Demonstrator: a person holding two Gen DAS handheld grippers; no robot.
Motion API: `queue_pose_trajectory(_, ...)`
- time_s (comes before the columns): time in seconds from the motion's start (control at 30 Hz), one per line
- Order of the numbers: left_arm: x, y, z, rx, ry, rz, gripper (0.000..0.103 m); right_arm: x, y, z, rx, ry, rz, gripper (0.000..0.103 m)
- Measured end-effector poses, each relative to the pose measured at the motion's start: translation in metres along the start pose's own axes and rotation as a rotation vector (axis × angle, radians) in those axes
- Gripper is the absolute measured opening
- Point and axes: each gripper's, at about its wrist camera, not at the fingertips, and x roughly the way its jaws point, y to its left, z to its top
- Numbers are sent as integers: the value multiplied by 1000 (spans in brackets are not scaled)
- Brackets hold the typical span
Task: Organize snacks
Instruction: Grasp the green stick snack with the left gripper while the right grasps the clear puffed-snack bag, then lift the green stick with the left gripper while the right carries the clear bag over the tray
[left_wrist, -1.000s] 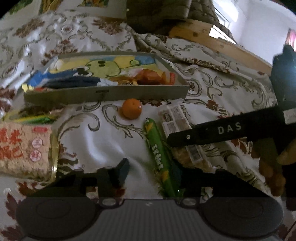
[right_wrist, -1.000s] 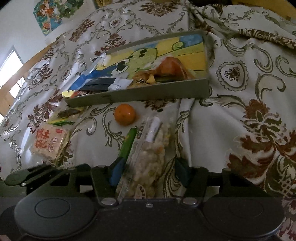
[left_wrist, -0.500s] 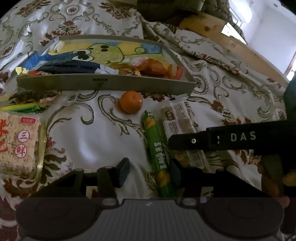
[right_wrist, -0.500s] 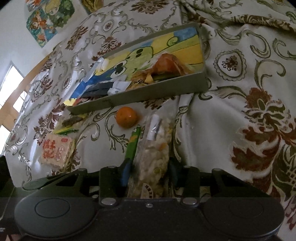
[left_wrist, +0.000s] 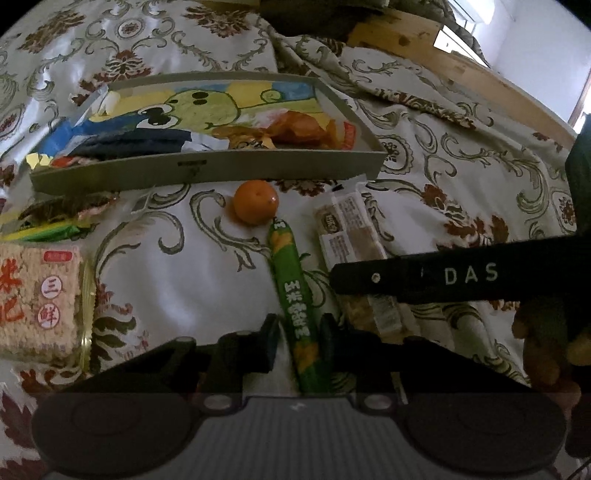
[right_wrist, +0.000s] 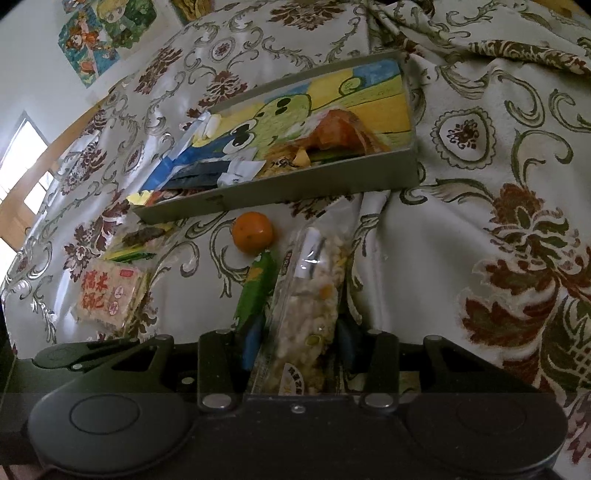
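Note:
A flat grey box (left_wrist: 207, 170) with a cartoon frog print holds several snack packs; it also shows in the right wrist view (right_wrist: 280, 192). In front of it lie an orange (left_wrist: 255, 202), a green snack stick (left_wrist: 291, 291) and a clear rice-cracker bag (left_wrist: 347, 236). My left gripper (left_wrist: 295, 332) has its fingers closed against the green stick. My right gripper (right_wrist: 299, 339) is shut on the clear cracker bag (right_wrist: 306, 317), with the green stick (right_wrist: 255, 291) just to its left.
A square rice-cake pack (left_wrist: 33, 299) and green and dark wrappers (left_wrist: 55, 221) lie at the left. The right gripper's arm (left_wrist: 443, 277) crosses the left wrist view. A floral bedspread (right_wrist: 480, 229) covers the bed; a wooden frame (left_wrist: 461, 70) lies behind.
Both grippers have closed in: the left fingers narrowed around the green stick, the right fingers narrowed onto the cracker bag. The left camera has moved closer to the snacks.

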Motion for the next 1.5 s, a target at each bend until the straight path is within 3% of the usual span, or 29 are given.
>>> queue_pose_trajectory(0.13,1,-4,0,9,0,8,22,1,0,-2,1,-3,3,47)
queue_pose_trajectory(0.2,-2,-3,0,-6,3,6,22,1,0,-2,27,-6,16,41)
queue_pose_trajectory(0.37,-13,1,-4,-32,-1,11,21,-6,5,-1,50,-21,44,37)
queue_pose_trajectory(0.67,-39,10,-10,-131,-3,25,20,-25,14,4,41,-80,83,37)
queue_pose_trajectory(0.97,-68,10,-11,-208,-12,37,19,-46,5,9,59,-154,59,37)
queue_pose_trajectory(1.2,-47,0,-22,-137,84,91,19,-53,0,8,70,-167,57,37)
queue_pose_trajectory(1.37,-26,-2,-22,-131,109,104,21,-52,0,9,62,-165,68,34)
queue_pose_trajectory(1.43,-20,-5,-18,-132,118,99,30,-50,0,10,61,-162,68,34)
queue_pose_trajectory(1.5,-16,-8,-16,-125,115,99,31,-46,1,10,52,-153,63,34)
